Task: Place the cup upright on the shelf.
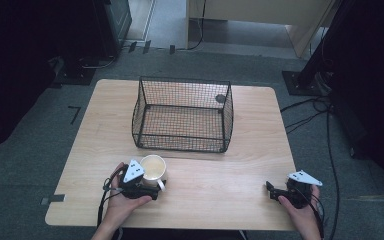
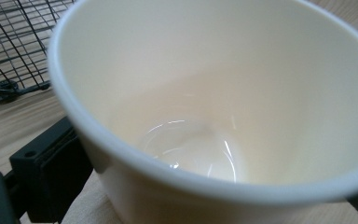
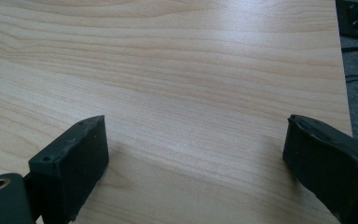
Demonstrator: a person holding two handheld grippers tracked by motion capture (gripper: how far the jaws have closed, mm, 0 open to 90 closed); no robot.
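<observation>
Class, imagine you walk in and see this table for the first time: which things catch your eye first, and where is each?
A black wire-mesh basket stands empty at the middle of the light wooden table. Near the front left edge, the left gripper is at a cream paper cup with nothing inside. The right gripper rests open over bare wood at the front right.

Dim, soft overhead light; dark room edges, close cup (image 2: 214,93) blurred, faint glare inside.

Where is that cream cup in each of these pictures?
High view: the cup stands low and left of centre, at the left claw.
Left gripper view: it sits close up, mouth open toward the camera.
Right gripper view: not in it.
Shared landmark: the wire basket.
</observation>
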